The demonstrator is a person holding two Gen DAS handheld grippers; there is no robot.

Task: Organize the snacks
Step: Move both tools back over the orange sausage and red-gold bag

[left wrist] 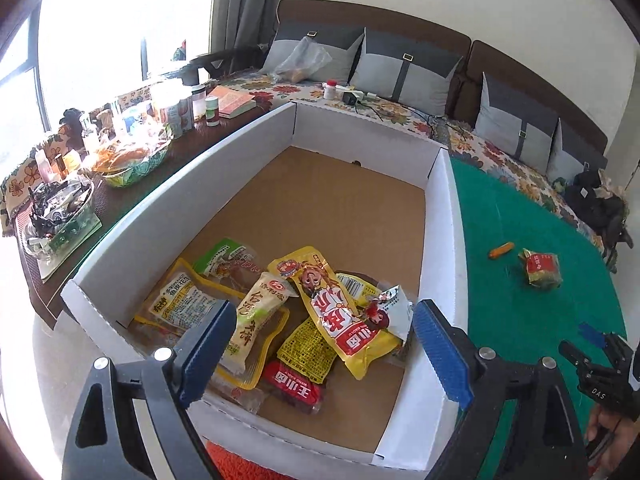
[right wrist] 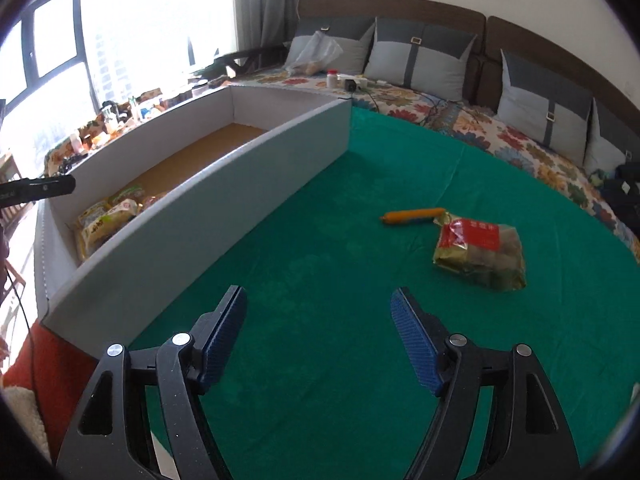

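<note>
Snacks mostly lie piled at the near end of the white cardboard box [left wrist: 256, 148], under the left hand-held gripper [left wrist: 322, 344], whose jaws stand wide apart and hold nothing; it hangs over the pile [left wrist: 320, 312], likely positioned to drop or tidy packets there. Right hand-held gripper [right wrist: 318, 332] is likewise spread wide and empty, above bare green cloth [right wrist: 320, 208] beside the box wall, pointed toward the two items not yet boxed: an orange sausage stick [right wrist: 414, 216] and, just beside it, a gold-and-red packet [right wrist: 480, 256]. Judgement: these are the next pickups. The table carries the green cloth; beyond it a sofa [right wrist: 440, 80] with grey cushions and floral cover, a cluttered side table [left wrist: 120, 140], bright window [right wrist: 140, 20].
</note>
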